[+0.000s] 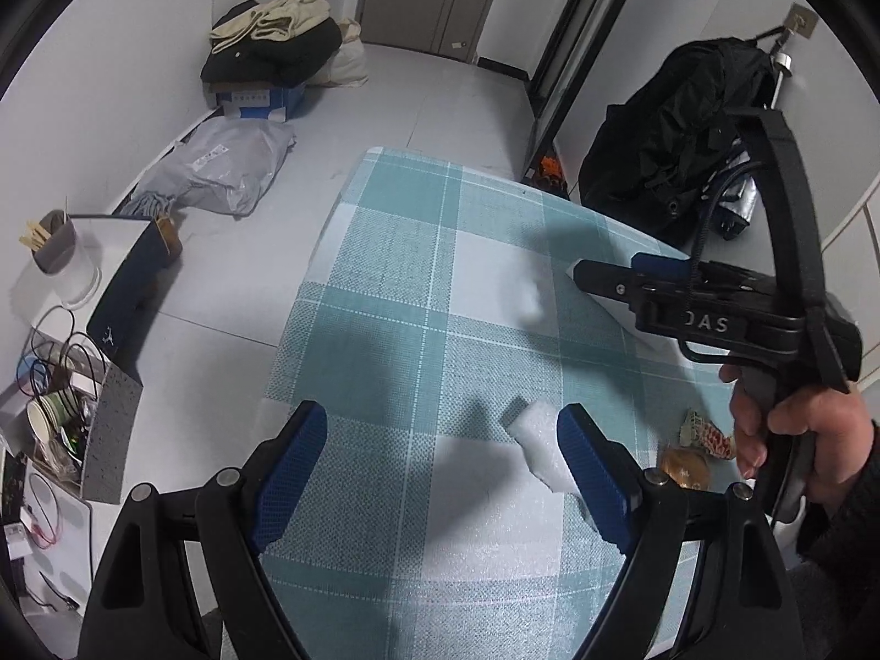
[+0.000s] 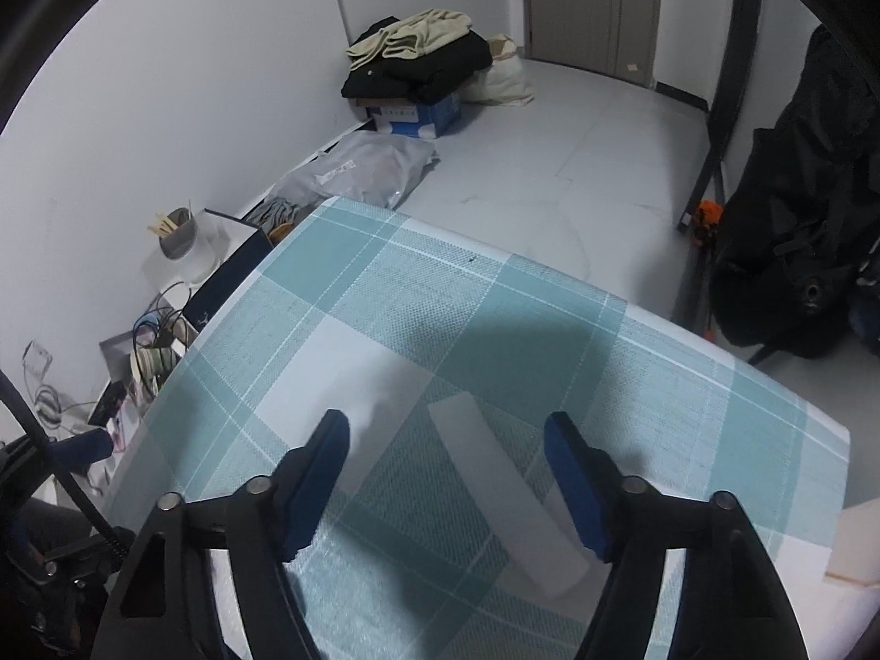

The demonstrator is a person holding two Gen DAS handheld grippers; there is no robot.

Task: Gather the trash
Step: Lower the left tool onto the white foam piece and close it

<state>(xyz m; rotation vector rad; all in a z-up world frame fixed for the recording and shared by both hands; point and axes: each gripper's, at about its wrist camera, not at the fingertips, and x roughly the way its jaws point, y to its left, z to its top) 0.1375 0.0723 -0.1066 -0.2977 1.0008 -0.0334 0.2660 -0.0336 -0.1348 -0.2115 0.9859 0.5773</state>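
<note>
I have the left hand-held gripper [image 1: 443, 429] over the desk [image 1: 385, 286], with its teal-and-white checked cloth, and its blue pads stand wide with nothing gripped. A white foam scrap [image 1: 536, 448] lies flat on the cloth just inside the right pad; I cannot tell whether they touch. Farther right, near the desk's edge, a small patterned wrapper [image 1: 709, 434] sits beside a round golden-brown piece [image 1: 685, 467]. A second pale scrap [image 1: 531, 297] lies farther off, blurred.

On the right of this view a hand [image 1: 797, 429] holds the right hand-held gripper [image 2: 445, 429] by its handle, fingers pointing left across the desk.

From the right wrist, I see its jaws partly apart, straddling a long white foam strip [image 2: 511, 495] that lies diagonally on the cloth. The pads are on either side of it and clear of it, so nothing is held.

Off the desk to the left stand an open dark-blue box [image 1: 132, 280], a grey cup of wooden sticks [image 1: 52, 245] and loose cables [image 1: 49, 363]. A black bag [image 1: 671, 137] slumps at far right.
</note>
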